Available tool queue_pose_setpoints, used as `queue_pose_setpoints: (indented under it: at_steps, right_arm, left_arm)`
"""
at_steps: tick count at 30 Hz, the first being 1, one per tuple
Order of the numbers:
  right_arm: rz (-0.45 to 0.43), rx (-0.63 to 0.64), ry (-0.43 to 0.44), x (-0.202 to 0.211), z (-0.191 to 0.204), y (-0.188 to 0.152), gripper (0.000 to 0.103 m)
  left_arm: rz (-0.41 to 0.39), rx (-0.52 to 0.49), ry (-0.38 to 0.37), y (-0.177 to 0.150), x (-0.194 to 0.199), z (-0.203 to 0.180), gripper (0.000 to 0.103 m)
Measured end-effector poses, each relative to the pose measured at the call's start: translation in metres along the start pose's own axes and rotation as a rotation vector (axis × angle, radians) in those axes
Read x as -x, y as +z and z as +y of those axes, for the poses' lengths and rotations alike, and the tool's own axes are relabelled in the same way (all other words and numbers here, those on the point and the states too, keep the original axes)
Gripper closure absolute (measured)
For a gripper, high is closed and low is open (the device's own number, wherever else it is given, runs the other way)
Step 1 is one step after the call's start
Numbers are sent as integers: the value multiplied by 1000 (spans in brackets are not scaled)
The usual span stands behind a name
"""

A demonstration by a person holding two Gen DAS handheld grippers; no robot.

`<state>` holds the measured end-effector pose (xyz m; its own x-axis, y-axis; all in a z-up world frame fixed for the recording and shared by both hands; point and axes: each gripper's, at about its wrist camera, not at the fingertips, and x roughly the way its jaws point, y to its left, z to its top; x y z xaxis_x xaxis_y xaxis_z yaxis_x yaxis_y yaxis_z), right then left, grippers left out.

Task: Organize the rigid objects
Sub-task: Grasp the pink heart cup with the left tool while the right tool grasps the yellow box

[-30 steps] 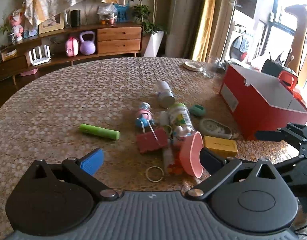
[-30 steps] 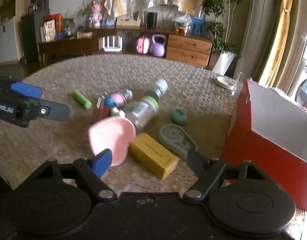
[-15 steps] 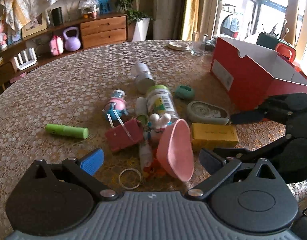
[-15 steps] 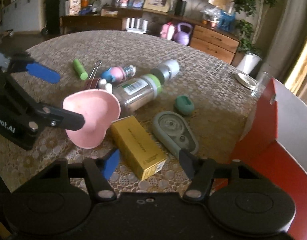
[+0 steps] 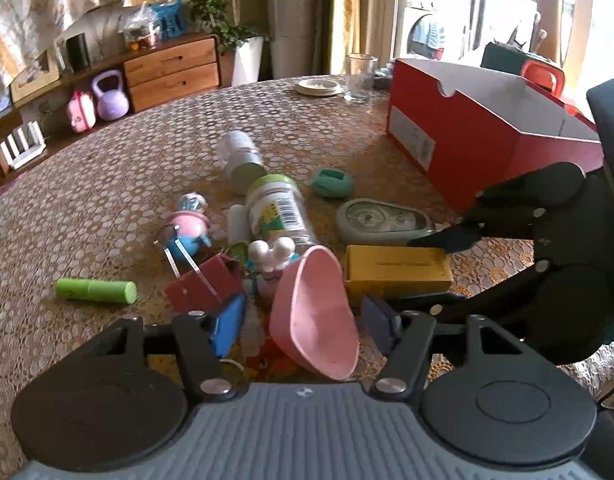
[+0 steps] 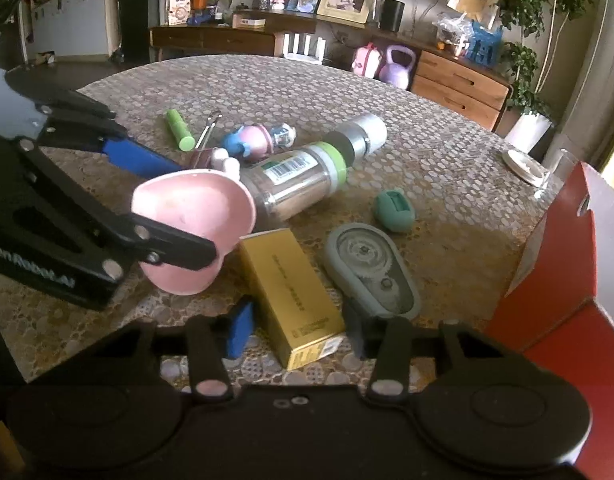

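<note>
A pink heart-shaped bowl [image 5: 315,312] lies on its side in a pile of objects on the table. My left gripper [image 5: 303,320] is open with its fingers on either side of the bowl; it also shows in the right wrist view [image 6: 179,208]. A yellow box [image 6: 291,292] lies flat between the open fingers of my right gripper [image 6: 295,330], and shows in the left wrist view [image 5: 397,268] too. Whether either gripper touches its object I cannot tell.
An open red box [image 5: 479,136] stands at the right. Around lie a clear jar [image 5: 277,208], a grey tape dispenser [image 5: 381,222], a green oval thing [image 5: 331,184], a green tube [image 5: 95,290], a red binder clip [image 5: 205,288], a pink toy [image 5: 187,226] and a glass [image 5: 359,76].
Both grippers have moved forward into the pile. The left fingers have narrowed around the pink bowl, and the right fingers have narrowed around the yellow box.
</note>
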<state>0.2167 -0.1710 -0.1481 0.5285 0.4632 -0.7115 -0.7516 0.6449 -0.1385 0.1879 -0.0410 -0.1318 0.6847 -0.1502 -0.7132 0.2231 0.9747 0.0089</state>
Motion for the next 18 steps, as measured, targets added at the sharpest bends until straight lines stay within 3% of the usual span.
queue_pose_setpoints:
  at_steps: [14, 18]
  right_arm:
    - [-2, 2, -4, -2, 2, 1, 58]
    - [-3, -11, -19, -2, 5, 2, 68]
  left_arm:
    - [42, -52, 23, 4, -18, -7, 53]
    - [40, -53, 38, 3, -18, -7, 59]
